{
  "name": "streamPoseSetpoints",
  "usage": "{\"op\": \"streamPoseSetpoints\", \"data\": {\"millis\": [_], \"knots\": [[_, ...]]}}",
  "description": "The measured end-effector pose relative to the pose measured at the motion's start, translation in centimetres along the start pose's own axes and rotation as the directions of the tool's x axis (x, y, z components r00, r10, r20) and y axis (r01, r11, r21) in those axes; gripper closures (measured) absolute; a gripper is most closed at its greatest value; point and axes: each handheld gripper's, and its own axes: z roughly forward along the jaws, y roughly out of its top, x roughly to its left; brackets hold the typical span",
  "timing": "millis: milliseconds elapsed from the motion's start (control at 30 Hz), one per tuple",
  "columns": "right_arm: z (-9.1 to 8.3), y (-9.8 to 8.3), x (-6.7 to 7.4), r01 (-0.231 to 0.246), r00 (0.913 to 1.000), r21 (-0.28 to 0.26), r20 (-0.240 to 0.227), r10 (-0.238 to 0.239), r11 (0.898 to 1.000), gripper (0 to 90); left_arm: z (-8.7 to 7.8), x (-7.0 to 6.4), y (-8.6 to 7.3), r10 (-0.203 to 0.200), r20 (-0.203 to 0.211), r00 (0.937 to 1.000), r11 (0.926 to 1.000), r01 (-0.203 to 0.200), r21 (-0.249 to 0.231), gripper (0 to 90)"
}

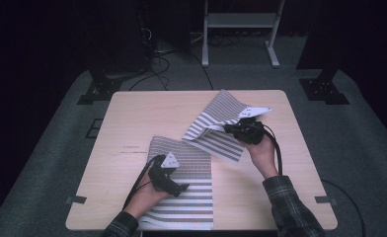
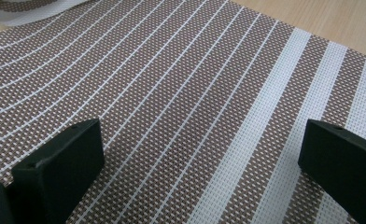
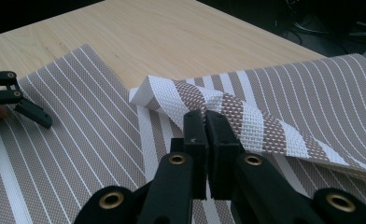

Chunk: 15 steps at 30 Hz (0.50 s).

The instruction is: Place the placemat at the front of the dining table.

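**Two striped mats, two grippers, one table**

Two woven placemats in brown-and-white stripes on one pale wooden table (image 1: 132,123). Nearer striped mat (image 1: 186,192) flat at the table's front edge, under the left gripper (image 1: 179,188); jaws set wide apart just above the weave, empty, seen close in the left gripper view (image 2: 202,149). Farther striped mat (image 1: 221,123) right of centre toward the back, partly lifted and folded over itself, its near edge overlapping the flat mat. Right gripper (image 1: 231,129) closed tight on that folded edge, pinching the weave, plain in the right gripper view (image 3: 204,126). Two hands, two plaid sleeves at the bottom of the high view.
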Motion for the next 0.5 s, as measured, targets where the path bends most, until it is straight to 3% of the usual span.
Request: {"op": "streamPoseSetpoints", "data": {"millis": [233, 400, 500], "knots": [[1.1, 1.0, 0.3, 0.021, 0.9998, 0.011, -0.008, -0.021, 1.000, 87.7, -0.1, -0.1, 0.5, 0.000, 0.006, 1.0000, 0.9998, 0.000, 0.022, 1.6], [1.9, 1.3, 0.2, 0.026, 0.9995, 0.020, -0.021, -0.025, 0.999, 87.7, -1.1, -0.1, 2.2, 0.014, 0.021, 0.9997, 0.9996, -0.013, -0.026, 2.7], [2.3, 1.6, 0.2, 0.038, 0.9988, 0.032, -0.031, -0.037, 0.999, 87.7, -1.8, 0.5, 3.3, 0.029, 0.003, 0.9996, 0.9981, -0.029, -0.054, 3.5]]}}
